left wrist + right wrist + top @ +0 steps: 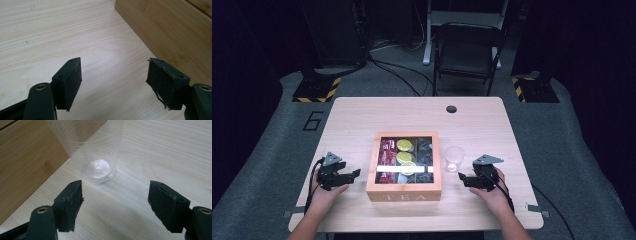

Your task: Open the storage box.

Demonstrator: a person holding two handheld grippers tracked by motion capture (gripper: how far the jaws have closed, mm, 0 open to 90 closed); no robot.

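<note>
A: Box (404, 192) sits mid-table (362, 112), near the front edge. Cup (454, 159) stands upright just beside its right wall.

B: Grippers?

A: Left gripper (353, 174) is left of the box, right gripper (462, 178) just in front of the cup. Chair (468, 50) is behind the table.

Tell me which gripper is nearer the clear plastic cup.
Right. The right gripper sits just in front of the clear plastic cup, jaws open. The left gripper is across the tea box, beside its far wall.
</note>
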